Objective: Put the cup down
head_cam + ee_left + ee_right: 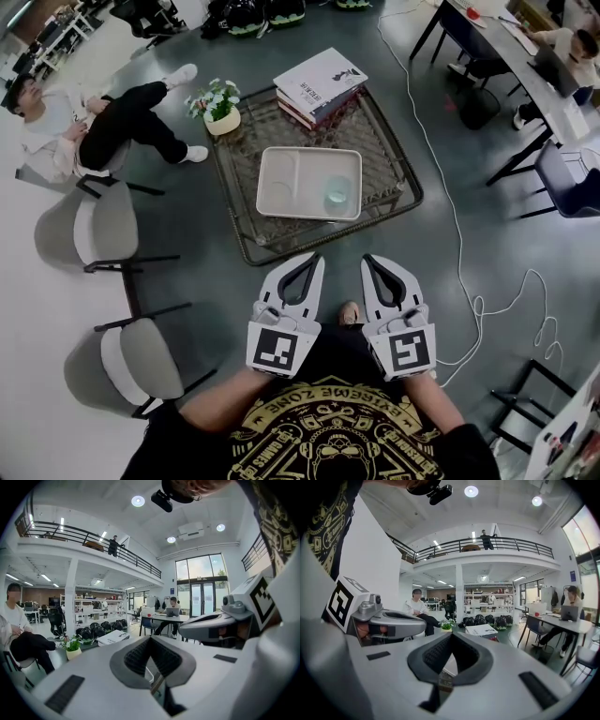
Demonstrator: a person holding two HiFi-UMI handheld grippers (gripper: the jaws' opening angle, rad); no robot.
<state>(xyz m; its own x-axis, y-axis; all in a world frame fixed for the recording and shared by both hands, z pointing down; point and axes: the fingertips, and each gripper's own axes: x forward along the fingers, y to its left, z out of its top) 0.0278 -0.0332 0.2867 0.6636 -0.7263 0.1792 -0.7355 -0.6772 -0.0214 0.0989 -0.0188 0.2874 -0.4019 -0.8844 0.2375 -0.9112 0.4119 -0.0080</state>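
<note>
A clear glass cup (337, 195) stands upright in the right half of a cream tray (281, 183) on a low wicker table (384, 159). Both white grippers are held side by side close to my body, short of the table's near edge. The left gripper (314, 256) has its jaws together with nothing between them, and so does the right gripper (367, 257). In the left gripper view the dark-padded tips of the left gripper (150, 638) meet. The right gripper view shows the right gripper (451, 635) closed the same way. Neither touches the cup.
A stack of books (319, 86) and a small potted plant (219, 105) sit at the table's far side. Two grey chairs (103, 225) (141, 361) stand to the left, near a seated person (84, 122). A white cable (469, 281) runs across the floor at right, by desks (534, 66).
</note>
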